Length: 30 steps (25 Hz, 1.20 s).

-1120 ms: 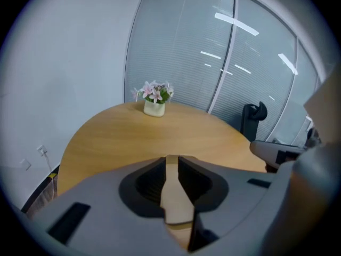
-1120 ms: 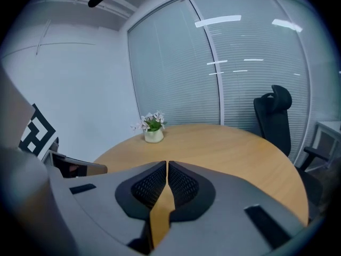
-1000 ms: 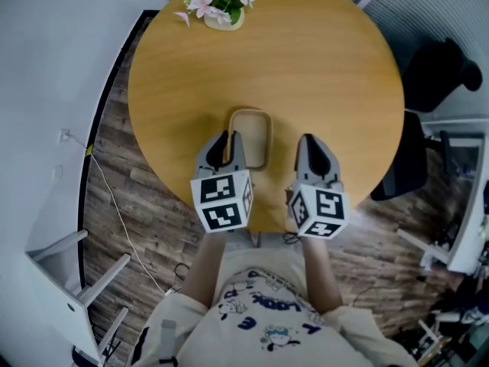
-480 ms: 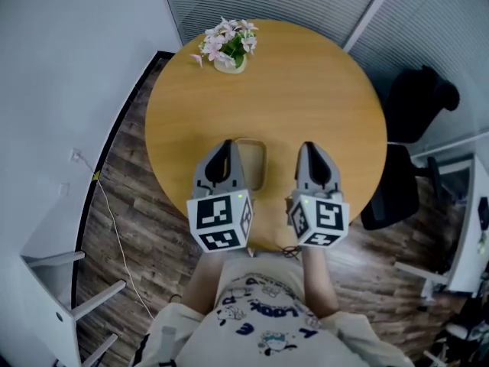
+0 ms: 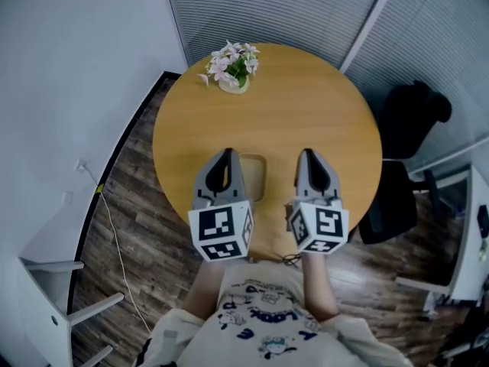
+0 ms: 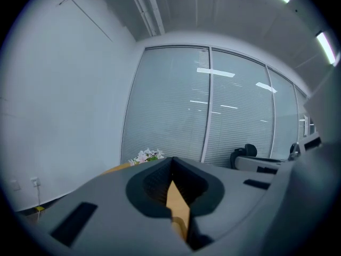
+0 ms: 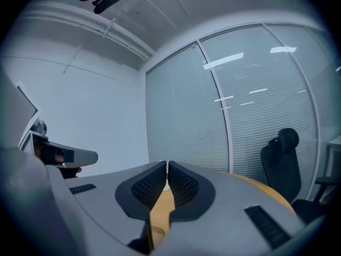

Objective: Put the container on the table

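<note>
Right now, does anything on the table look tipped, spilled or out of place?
Nothing stands out. The container lies flat on the table near the person's edge, the flower pot stands upright at the far side, and the left gripper and right gripper are shut and empty.

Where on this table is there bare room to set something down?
The table is bare across its middle and right, between the flowers at the far edge and the container near you. The near edge is crowded: container, left gripper, right gripper.
</note>
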Each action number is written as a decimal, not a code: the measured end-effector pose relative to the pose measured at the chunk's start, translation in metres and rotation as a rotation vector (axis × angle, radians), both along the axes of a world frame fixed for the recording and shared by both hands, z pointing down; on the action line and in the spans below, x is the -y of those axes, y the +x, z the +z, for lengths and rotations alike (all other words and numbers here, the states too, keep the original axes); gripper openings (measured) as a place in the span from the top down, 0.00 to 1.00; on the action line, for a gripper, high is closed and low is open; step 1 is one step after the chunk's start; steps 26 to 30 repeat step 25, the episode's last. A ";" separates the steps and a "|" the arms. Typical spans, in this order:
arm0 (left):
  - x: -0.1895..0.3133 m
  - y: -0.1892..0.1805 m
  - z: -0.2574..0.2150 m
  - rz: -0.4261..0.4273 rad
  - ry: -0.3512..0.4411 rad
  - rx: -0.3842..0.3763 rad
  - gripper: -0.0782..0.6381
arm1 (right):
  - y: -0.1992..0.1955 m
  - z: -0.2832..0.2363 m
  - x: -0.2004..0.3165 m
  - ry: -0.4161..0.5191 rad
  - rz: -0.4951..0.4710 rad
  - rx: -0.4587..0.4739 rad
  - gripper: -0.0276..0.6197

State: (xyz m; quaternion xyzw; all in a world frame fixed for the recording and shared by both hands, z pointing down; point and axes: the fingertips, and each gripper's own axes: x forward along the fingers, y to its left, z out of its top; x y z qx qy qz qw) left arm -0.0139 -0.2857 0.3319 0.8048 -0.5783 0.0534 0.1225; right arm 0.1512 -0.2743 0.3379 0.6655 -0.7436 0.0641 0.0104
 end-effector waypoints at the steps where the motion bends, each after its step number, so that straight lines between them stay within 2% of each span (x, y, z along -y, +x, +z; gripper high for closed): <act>1: -0.001 0.000 -0.002 0.000 0.007 0.001 0.89 | -0.001 -0.002 0.000 0.006 -0.004 -0.004 0.94; 13: -0.006 -0.004 -0.011 0.000 0.041 0.015 0.88 | -0.008 -0.013 -0.003 0.034 -0.013 -0.012 0.94; 30: -0.009 0.002 -0.012 0.015 0.042 0.016 0.89 | -0.006 -0.017 -0.005 0.034 -0.010 -0.017 0.94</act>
